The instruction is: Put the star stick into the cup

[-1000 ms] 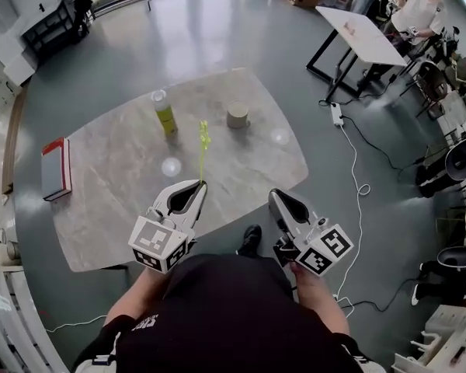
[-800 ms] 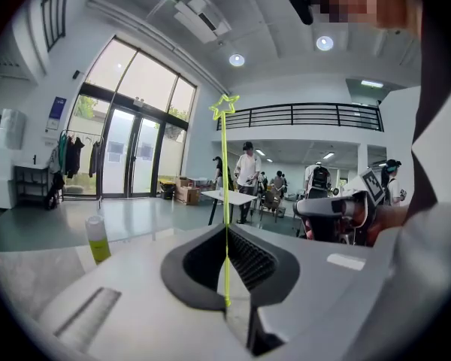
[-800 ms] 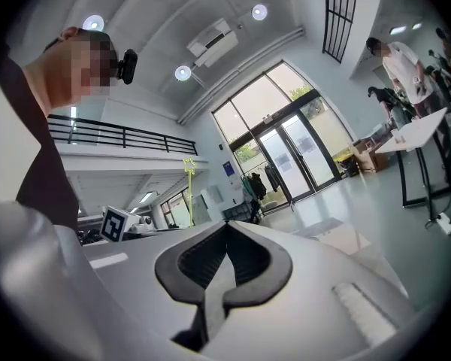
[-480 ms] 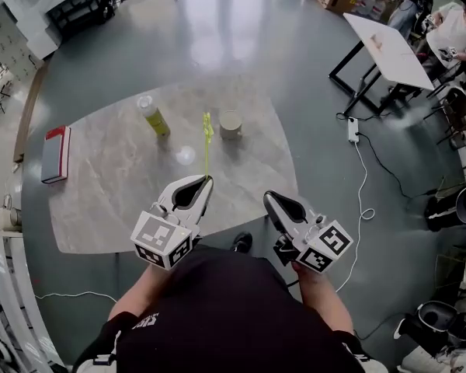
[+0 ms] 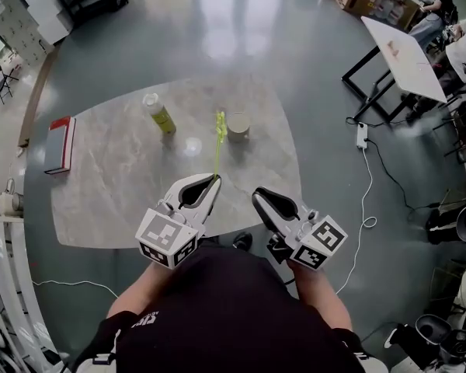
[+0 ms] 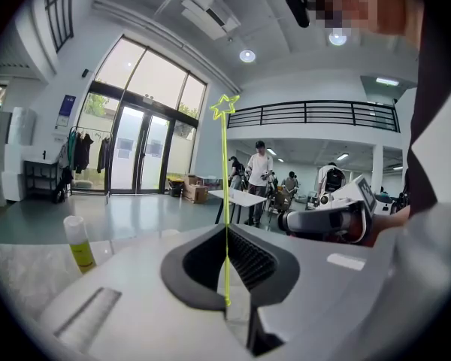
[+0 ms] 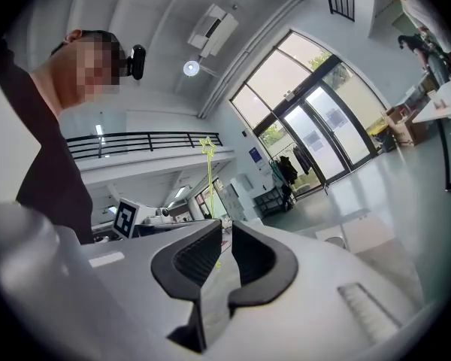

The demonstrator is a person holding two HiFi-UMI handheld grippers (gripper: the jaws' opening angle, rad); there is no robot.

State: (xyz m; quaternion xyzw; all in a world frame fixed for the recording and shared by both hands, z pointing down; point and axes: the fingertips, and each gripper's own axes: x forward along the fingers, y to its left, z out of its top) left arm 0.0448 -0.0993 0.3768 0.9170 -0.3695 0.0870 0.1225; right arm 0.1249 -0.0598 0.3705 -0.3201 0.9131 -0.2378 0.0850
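Observation:
A thin yellow-green star stick (image 5: 218, 140) stands upright in my left gripper (image 5: 213, 180), which is shut on its lower end. In the head view its star tip shows just left of the beige cup (image 5: 238, 125), which stands upright on the marble table (image 5: 116, 185). The star (image 6: 224, 107) shows high in the left gripper view. My right gripper (image 5: 258, 196) hovers beside the left one over the table's near edge, shut with nothing in it. The stick (image 7: 208, 171) also shows beyond its jaws in the right gripper view.
A yellow-green bottle (image 5: 160, 113) stands left of the cup. A red and grey book (image 5: 60, 133) lies at the table's left end. A white table (image 5: 401, 47) with black legs and a power cable (image 5: 370, 169) lie to the right on the floor.
My left gripper has carried the stick slightly right, so its star now sits next to the cup in the head view. The right gripper has drifted left, closer to the left one.

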